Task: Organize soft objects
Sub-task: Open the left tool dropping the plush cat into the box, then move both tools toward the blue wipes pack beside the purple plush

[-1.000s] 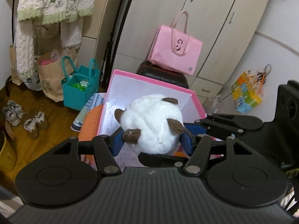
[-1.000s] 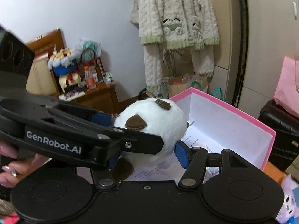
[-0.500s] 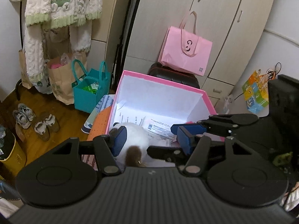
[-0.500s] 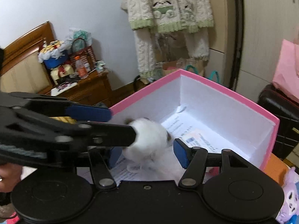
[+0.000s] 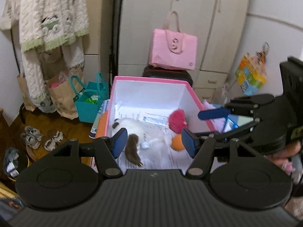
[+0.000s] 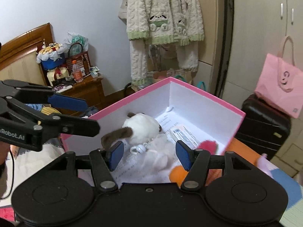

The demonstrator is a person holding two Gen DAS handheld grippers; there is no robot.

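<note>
Plush toy (image 5: 132, 125), white with brown ears, lies in the pink box (image 5: 149, 79) near its left wall, on papers. Both the left tongs (image 5: 154, 144) and right tongs (image 6: 149, 156) are open and empty. It looks light, soft and compressible; grip across the round body, not the ears.

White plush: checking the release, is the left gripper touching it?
Apart. The left wrist view shows the left gripper open above the white plush, which lies in the pink box.

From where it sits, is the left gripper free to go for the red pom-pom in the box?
Probably yes. The left gripper is open above the box, which has no lid on, and the red pom-pom lies uncovered against the right wall, beside the white plush.
</note>
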